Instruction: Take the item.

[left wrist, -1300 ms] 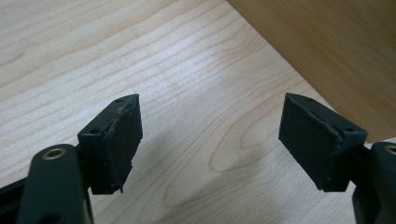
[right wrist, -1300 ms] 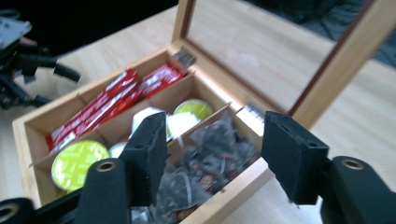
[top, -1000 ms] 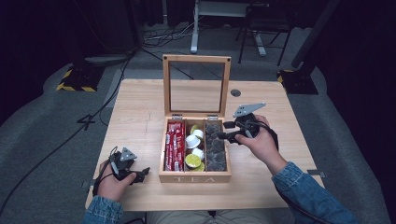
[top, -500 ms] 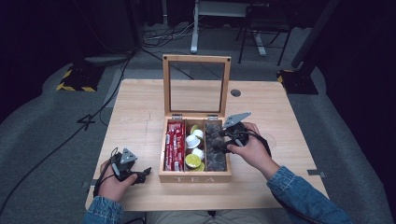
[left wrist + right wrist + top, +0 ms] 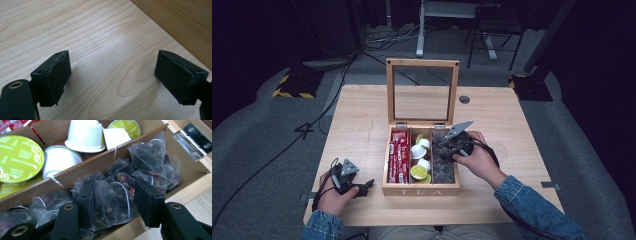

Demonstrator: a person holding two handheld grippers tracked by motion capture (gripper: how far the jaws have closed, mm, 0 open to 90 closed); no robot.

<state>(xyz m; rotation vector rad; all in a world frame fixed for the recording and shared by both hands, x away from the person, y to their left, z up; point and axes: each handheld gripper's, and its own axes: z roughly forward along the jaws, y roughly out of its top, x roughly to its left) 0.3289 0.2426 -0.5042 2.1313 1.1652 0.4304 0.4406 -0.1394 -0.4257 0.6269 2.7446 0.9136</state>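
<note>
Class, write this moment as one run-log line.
right hand-held gripper: jaws closing around tea bag | left hand-held gripper: open, on table | tea box: lid up

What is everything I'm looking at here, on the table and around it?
Wooden tea box: one, light wood, middle of the table, three compartments, marked TEA on the front.
Lid: one, wood frame with a clear pane, standing open at the back.
Red sachets: a stack, count unclear, left compartment.
Capsules: several, white and green-topped, middle compartment.
Tea bags: many, clear mesh with dark leaves, right compartment.
Table: one, pale wood.
Cables: several, dark, on the grey floor behind.
Left claw: black, jaws open over bare table, near the front left corner.
Right claw: black, jaws have just been closing, one tea bag between them.
Sleeves: blue denim.
</note>
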